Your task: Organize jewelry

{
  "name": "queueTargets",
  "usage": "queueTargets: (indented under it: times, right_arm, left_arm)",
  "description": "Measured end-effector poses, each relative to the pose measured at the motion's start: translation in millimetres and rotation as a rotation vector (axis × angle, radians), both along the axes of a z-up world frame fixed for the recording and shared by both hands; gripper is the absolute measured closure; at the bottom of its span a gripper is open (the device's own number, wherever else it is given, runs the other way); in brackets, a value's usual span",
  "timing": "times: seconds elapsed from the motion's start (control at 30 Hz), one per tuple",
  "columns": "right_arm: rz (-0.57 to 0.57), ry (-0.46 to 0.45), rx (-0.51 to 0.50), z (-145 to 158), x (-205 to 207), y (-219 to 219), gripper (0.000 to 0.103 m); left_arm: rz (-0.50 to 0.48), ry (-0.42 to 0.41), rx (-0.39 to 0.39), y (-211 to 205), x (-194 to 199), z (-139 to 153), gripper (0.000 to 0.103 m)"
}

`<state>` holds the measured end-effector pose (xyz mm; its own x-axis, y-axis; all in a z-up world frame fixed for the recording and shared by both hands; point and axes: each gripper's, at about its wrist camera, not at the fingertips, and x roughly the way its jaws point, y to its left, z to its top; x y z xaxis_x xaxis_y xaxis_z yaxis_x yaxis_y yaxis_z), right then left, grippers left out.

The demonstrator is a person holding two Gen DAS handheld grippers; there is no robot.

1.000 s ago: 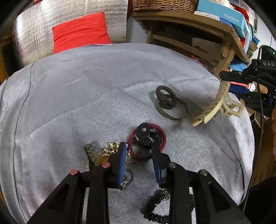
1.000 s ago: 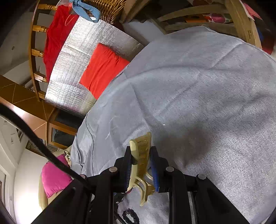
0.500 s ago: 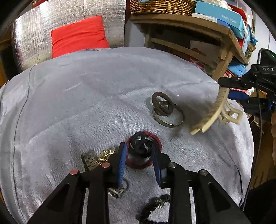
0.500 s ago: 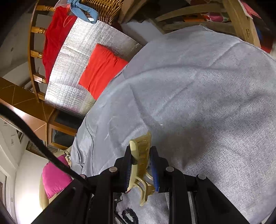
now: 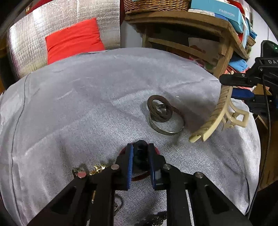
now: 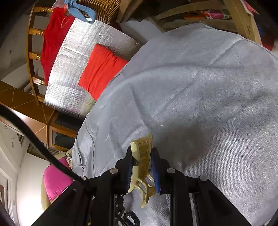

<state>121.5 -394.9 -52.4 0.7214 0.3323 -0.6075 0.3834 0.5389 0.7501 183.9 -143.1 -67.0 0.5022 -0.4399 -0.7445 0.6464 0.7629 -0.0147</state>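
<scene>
Jewelry lies scattered on the near part of the grey cloth (image 5: pixel 86 107) over the desk. Far left: gold chain (image 5: pixel 97 169) beside a metal watch band (image 5: pixel 76 171). Centre: left hand-held gripper (image 5: pixel 140 157) has advanced over the last second and now straddles the black scrunchie (image 5: pixel 141 153) sitting on the red hair tie (image 5: pixel 157 151); the blue pads flank the scrunchie closely, but actual squeeze cannot be told. Judged: pick-up of this bundle is imminent or just starting. Beyond it, untouched: brown hair ties (image 5: pixel 159 110) lying on a silver bangle (image 5: pixel 166 126). Right: right hand-held gripper (image 6: pixel 142 166) stays clenched on the cream claw clip (image 5: pixel 217 114), held at much the same spot, with its lower tip near the cloth at the desk's right edge; not yet set down.

Surface: soft ribbed fabric, wrinkled, so small pieces may snag or drag. Room: red cushion (image 5: pixel 73 40) against silver foil padding (image 5: pixel 27 43) behind the desk, wooden shelf (image 5: pixel 182 19) with wicker basket (image 5: pixel 156 5) and boxes at right.
</scene>
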Motion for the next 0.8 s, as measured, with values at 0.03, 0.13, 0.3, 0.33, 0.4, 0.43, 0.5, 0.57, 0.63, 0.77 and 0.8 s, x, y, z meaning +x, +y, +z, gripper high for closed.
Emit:
queueTargets:
  times: [0.03, 0.13, 0.3, 0.33, 0.4, 0.43, 0.5, 0.57, 0.63, 0.77, 0.8]
  right_arm:
    - [-0.001, -0.002, 0.004, 0.1, -1.0, -0.7, 0.081]
    - [0.001, -0.009, 0.003, 1.9, -3.3, 0.3, 0.081]
    - [0.004, -0.032, -0.001, 7.8, -7.7, 4.2, 0.081]
    - [0.003, -0.036, -0.004, 9.3, -7.5, 5.7, 0.081]
    - [0.002, -0.047, -0.01, 12.2, -7.9, 9.3, 0.081]
    - [0.002, -0.052, -0.012, 13.4, -7.7, 11.9, 0.081]
    - [0.009, -0.059, -0.015, 15.3, -6.1, 17.1, 0.081]
    - [0.016, -0.069, -0.024, 17.6, -4.2, 24.4, 0.081]
    - [0.013, -0.071, -0.04, 19.0, -2.6, 31.4, 0.081]
    - [0.031, -0.07, -0.035, 18.3, 3.6, 47.7, 0.081]
    - [0.036, -0.069, -0.039, 18.4, 5.2, 52.0, 0.081]
  left_arm:
    - [0.003, -0.001, -0.011, 3.4, -0.2, 2.6, 0.086]
    - [0.017, -0.016, -0.059, 13.8, -4.4, 12.7, 0.086]
    - [0.029, -0.03, -0.158, 37.5, -11.5, 36.6, 0.086]
    - [0.026, -0.032, -0.186, 43.7, -13.8, 41.8, 0.086]
    - [0.022, -0.032, -0.22, 53.9, -17.5, 48.5, 0.086]
    - [0.025, -0.036, -0.22, 57.3, -18.0, 50.2, 0.086]
    - [0.043, -0.04, -0.221, 67.7, -18.5, 53.1, 0.086]
    - [0.053, -0.036, -0.241, 79.0, -18.7, 55.5, 0.086]
    - [0.037, -0.007, -0.273, 87.8, -20.8, 55.2, 0.086]
    - [0.04, -0.032, -0.245, 99.0, -29.2, 58.5, 0.086]
    - [0.048, -0.042, -0.247, 107.0, -30.6, 61.5, 0.086]
